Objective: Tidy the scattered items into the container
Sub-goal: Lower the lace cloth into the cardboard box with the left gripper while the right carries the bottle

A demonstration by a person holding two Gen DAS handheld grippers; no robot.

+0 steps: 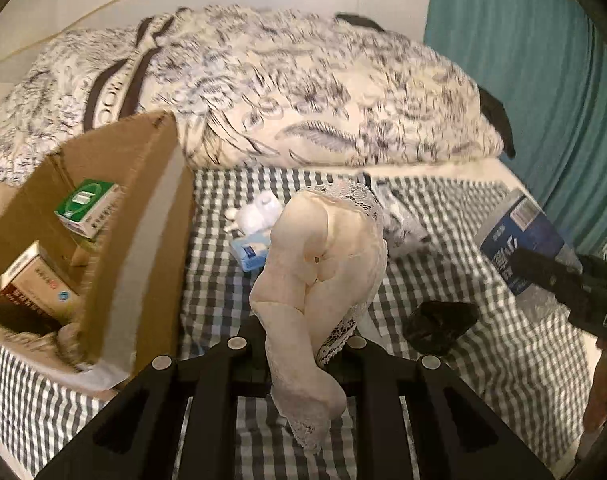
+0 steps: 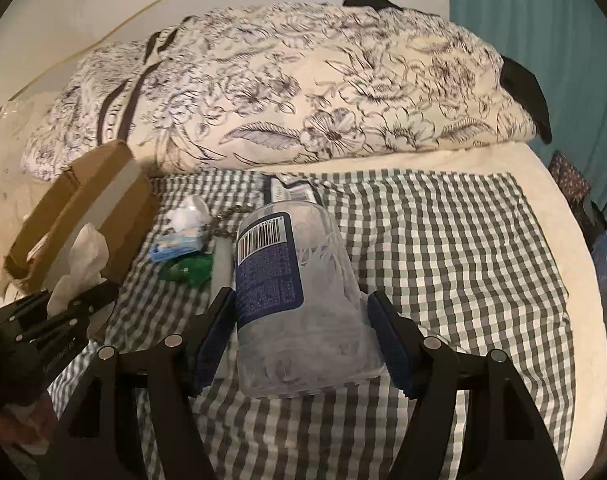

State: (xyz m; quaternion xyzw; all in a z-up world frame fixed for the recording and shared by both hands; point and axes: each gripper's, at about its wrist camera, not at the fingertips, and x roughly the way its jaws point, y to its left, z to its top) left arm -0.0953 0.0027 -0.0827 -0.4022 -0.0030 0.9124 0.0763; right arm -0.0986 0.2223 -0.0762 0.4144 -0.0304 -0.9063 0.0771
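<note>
My left gripper (image 1: 299,336) is shut on a cream cloth with lace trim (image 1: 323,248), which hangs bunched above the checked sheet. To its left stands the open cardboard box (image 1: 143,216), with a green-and-white carton (image 1: 87,206) and a red-and-white carton (image 1: 35,280) inside. My right gripper (image 2: 301,300) is shut on a clear plastic tub with a blue label (image 2: 299,292), its blue pads against both sides, lifted off the sheet. From the left wrist, that tub (image 1: 519,240) shows at the right edge. The cloth (image 2: 79,264) also appears low left in the right wrist view, beside the box (image 2: 83,216).
On the checked sheet (image 2: 443,260) lie a white crumpled wad (image 2: 191,210), a blue packet (image 2: 171,246), a green item (image 2: 187,272) and a dark object (image 1: 439,324). A floral duvet (image 2: 303,92) is heaped behind. A teal curtain (image 1: 523,60) hangs at the right.
</note>
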